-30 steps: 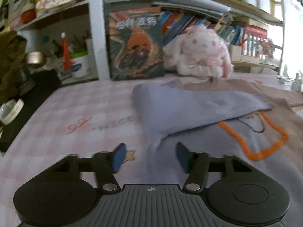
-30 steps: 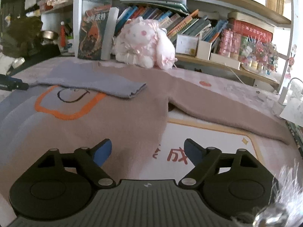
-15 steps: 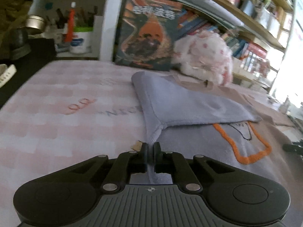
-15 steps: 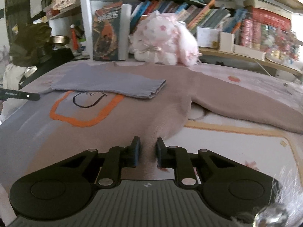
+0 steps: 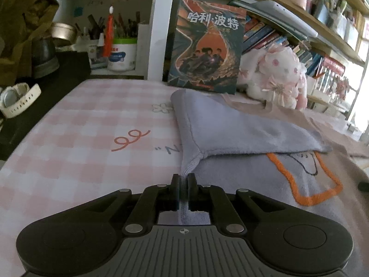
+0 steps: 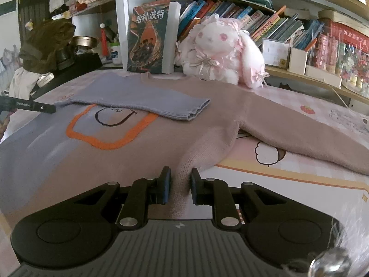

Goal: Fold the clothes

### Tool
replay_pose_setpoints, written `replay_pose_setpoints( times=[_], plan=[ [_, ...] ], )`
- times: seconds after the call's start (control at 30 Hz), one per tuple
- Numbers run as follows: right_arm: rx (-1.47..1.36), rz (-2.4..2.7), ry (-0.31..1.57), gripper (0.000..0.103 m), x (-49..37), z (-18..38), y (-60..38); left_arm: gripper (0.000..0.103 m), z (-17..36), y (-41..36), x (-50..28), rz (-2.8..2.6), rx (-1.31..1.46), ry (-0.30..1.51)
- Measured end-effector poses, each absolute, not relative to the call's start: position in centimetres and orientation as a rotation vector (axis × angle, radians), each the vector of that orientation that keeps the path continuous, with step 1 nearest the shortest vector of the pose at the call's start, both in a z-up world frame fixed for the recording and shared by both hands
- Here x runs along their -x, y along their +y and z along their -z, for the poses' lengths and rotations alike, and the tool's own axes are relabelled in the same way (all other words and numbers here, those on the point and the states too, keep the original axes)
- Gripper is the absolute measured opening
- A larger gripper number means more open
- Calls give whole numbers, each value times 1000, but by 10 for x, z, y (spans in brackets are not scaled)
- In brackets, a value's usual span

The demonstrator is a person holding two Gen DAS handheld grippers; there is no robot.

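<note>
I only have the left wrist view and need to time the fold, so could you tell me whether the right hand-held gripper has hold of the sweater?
Observer: Yes, the right hand-held gripper is shut on a bunched beige edge of the sweater, just below the armpit.
Operator: Thank you. Is the sleeve on that side folded in?
Observer: No, the beige sleeve lies stretched out to the right, flat on the bed cover.
</note>
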State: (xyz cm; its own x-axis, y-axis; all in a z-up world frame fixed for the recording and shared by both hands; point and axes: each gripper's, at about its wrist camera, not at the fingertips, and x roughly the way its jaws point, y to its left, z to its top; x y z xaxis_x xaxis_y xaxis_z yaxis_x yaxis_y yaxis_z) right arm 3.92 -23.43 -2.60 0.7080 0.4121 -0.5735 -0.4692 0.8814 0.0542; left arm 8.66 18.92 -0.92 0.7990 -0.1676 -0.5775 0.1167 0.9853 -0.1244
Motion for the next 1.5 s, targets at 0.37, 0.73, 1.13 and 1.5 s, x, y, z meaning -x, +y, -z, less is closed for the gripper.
replay_pose_setpoints(
  times=[0.37,0.73,1.13,1.5],
  plan=[
    [69,-415,481,71,-21,11,-256,48,-48,147,-15,79,-27,315],
    [28,-240,334,86,-5,-4,-306,68,-54,66,5,272,-15,138],
    [-9,-106,344,93,-17,7,-353,73,-18,9,-7,312,-147,201],
    [-52,-67,434,94,-45,11,-362,94,1,-22,-8,317,-317,289]
  ],
)
